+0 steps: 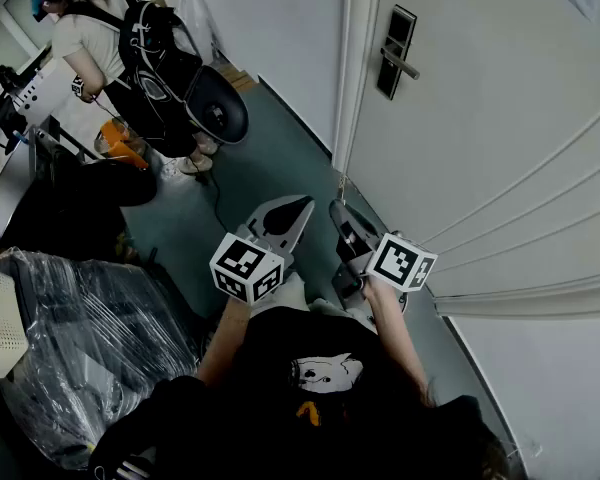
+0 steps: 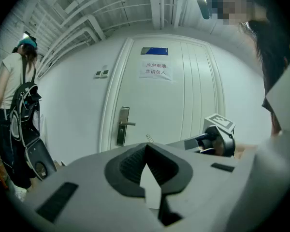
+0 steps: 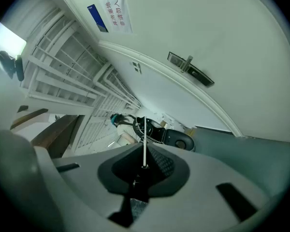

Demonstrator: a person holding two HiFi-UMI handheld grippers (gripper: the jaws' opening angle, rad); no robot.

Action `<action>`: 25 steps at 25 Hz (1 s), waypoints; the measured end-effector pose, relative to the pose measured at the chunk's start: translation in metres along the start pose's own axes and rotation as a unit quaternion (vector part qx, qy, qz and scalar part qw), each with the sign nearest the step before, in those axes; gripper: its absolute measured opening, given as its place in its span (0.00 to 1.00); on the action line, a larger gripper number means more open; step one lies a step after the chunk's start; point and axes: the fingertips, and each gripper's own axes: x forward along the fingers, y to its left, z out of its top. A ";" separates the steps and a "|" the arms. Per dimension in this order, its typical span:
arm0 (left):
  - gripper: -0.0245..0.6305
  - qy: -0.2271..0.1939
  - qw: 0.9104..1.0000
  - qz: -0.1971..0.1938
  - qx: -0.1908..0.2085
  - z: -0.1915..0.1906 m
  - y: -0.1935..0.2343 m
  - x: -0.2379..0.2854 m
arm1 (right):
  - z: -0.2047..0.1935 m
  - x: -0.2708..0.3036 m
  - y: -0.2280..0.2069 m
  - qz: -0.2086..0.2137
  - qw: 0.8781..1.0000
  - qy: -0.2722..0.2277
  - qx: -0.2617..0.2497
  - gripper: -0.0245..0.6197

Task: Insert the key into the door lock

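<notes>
The floor [image 1: 270, 168] is a dull teal. A thin dark cable [image 1: 217, 208] trails across it. A person's pale shoes [image 1: 185, 165] stand on it (beside something orange [image 1: 120, 140], too unclear to name), and a plastic-wrapped bundle [image 1: 90, 338] sits at the left.

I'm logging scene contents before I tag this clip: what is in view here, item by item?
door: one, white, straight ahead
lock plate with lever handle: one, dark and silver, on the door's left edge
paper notice: one, white with red print, high on the door
blue sign: one, above the notice
bystander: one, light top and black backpack, left of the door
plastic-wrapped bundle: one, clear over dark, on the floor at the person's left
key: one, silver, upright in the right gripper
left gripper: grey, shut, empty
right gripper: grey, shut on the key
</notes>
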 end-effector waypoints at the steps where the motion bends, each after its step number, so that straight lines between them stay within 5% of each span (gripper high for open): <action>1: 0.05 0.002 1.000 -0.001 0.002 0.000 0.000 -0.001 | 0.000 0.000 0.000 0.000 1.000 -0.001 0.000 0.07; 25: 0.05 0.026 0.999 -0.024 0.014 0.008 0.049 0.059 | 0.050 0.060 -0.041 -0.019 1.000 0.007 0.009 0.07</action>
